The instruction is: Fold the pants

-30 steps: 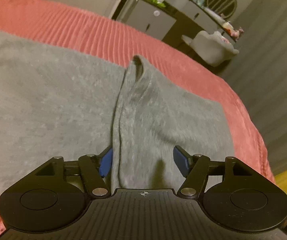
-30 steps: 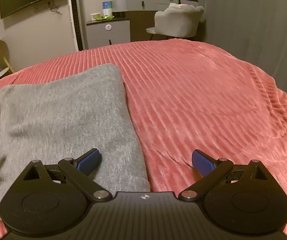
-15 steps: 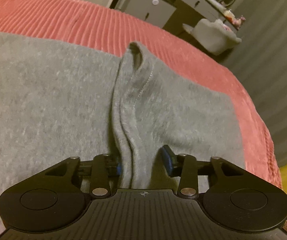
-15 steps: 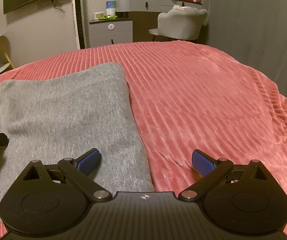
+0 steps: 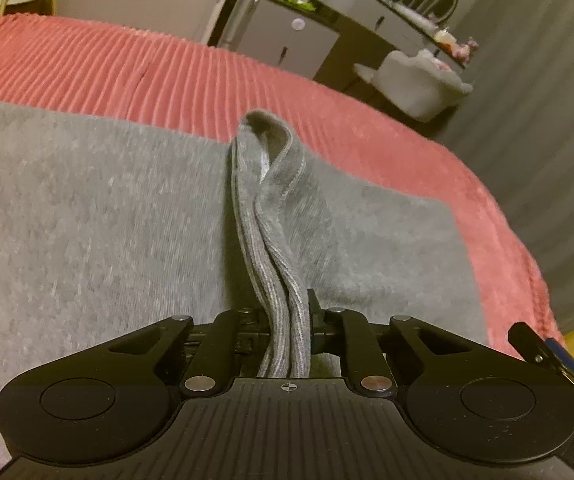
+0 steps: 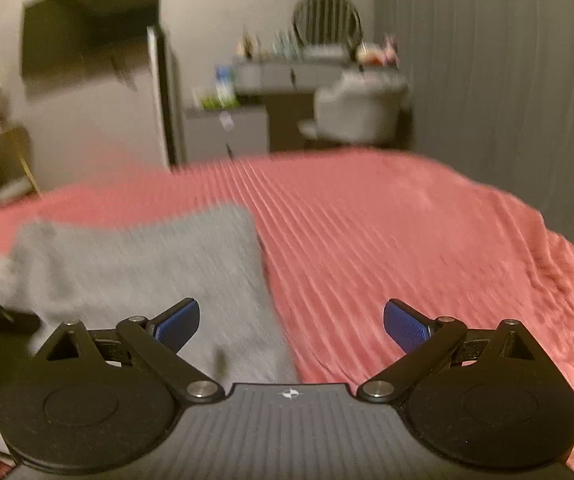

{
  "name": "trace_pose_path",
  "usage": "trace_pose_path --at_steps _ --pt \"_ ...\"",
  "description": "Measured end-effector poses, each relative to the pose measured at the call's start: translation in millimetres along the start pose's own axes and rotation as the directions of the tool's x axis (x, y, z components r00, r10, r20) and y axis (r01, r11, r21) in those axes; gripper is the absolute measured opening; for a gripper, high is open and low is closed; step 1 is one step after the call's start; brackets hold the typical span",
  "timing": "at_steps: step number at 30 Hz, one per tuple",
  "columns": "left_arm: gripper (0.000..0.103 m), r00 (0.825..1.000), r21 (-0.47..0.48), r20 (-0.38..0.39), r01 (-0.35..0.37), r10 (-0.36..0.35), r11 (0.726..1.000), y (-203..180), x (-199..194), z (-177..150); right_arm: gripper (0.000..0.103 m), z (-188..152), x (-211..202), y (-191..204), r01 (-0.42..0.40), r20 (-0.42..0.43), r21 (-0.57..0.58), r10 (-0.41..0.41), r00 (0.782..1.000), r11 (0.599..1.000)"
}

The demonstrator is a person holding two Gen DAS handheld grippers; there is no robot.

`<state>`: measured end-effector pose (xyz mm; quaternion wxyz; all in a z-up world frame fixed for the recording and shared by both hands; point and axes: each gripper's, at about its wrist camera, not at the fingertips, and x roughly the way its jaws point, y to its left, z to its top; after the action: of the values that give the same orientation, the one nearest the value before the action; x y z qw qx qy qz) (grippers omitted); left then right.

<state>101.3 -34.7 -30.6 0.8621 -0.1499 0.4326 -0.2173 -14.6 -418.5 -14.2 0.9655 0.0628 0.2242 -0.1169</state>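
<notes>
left gripper (image 5: 285, 334) clenched on soft grey knit pants (image 5: 87, 220) ridge | right gripper (image 6: 291, 324) released | lift slowly, keep both layers pinched

The grey knit pants (image 5: 87, 240) lie spread flat on the red ribbed bedspread (image 5: 127, 64), ahead of the left gripper (image 5: 285, 320), whose jaws pinch a ribbed hem fold standing up in a loop.

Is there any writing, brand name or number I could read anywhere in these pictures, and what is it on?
No readable text anywhere.
Bottles and tubs on the dresser: any labels are too small and blurred to read.
Left gripper and right gripper: each body bears only a small cross-in-circle mark, no words.
Pants and bedspread: no label shows.
</notes>
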Motion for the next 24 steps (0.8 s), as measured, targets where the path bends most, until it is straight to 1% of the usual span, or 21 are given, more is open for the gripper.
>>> trace_pose_path --at_steps 2,3,4,5,6,7,8,10,12,16,19,22,24 --pt "0.014 1.0 -0.03 0.011 0.026 -0.025 0.999 5.2 -7.8 1.9 0.097 0.0 -6.5 0.0 -0.107 0.002 0.038 0.107 0.994 0.994" --pt "0.014 0.999 -0.041 0.016 0.03 -0.03 0.999 6.3 -10.4 3.8 0.089 -0.5 -6.5 -0.8 -0.15 -0.014 0.066 0.151 0.988 0.987" --pt "0.014 0.999 -0.045 0.025 0.028 -0.027 0.999 8.1 -13.9 4.3 0.076 -1.5 -4.7 -2.1 -0.181 -0.041 0.097 0.186 0.982 0.979" --pt "0.014 0.999 -0.045 0.036 0.024 -0.023 0.999 10.3 -17.6 4.8 0.067 -3.4 -0.7 -3.3 -0.202 -0.077 0.131 0.213 0.974 0.971" --pt "0.013 0.999 -0.056 0.046 0.022 -0.019 0.998 13.4 -21.0 5.4 0.051 -5.7 3.9 -5.7 -0.213 -0.112 0.161 0.232 0.966 0.964" --pt "0.013 0.998 -0.071 0.053 0.023 -0.02 0.997 16.2 -24.2 5.7 0.047 -7.9 7.7 -8.2 -0.217 -0.14 0.184 0.244 0.96 0.959" --pt "0.013 0.998 -0.086 0.06 0.03 -0.025 0.996 19.0 -27.9 6.8 0.047 -8.8 10.4 -10.8 -0.212 -0.154 0.199 0.244 0.958 0.957" --pt "0.013 0.997 -0.102 0.07 0.041 -0.034 0.994 22.3 -33.4 8.0 0.047 -8.3 9.8 -15.2 -0.205 -0.145 0.206 0.237 0.961 0.957" --pt "0.013 0.996 -0.097 0.084 0.021 -0.013 0.995 23.6 -37.7 9.1 0.047 -7.0 7.1 -16.8 -0.223 -0.131 0.209 0.253 0.959 0.952" --pt "0.013 0.993 -0.088 0.101 -0.053 0.062 0.995 28.5 -44.4 12.7 0.047 -8.7 4.4 -9.5 -0.262 -0.129 0.157 0.282 0.951 0.952" --pt "0.013 0.986 -0.083 0.111 -0.118 0.127 0.99 33.1 -48.1 12.9 0.047 -8.9 4.2 -2.5 -0.272 -0.136 0.116 0.286 0.948 0.955" --pt "0.014 0.983 -0.098 0.099 -0.144 0.154 0.985 38.3 -48.0 12.5 0.047 -9.1 7.3 -1.0 -0.274 -0.154 0.099 0.287 0.945 0.957" --pt "0.017 0.978 -0.073 0.089 -0.18 0.186 0.981 36.2 -43.3 10.4 0.048 -10.3 12.5 1.7 -0.273 -0.18 0.095 0.287 0.941 0.957"
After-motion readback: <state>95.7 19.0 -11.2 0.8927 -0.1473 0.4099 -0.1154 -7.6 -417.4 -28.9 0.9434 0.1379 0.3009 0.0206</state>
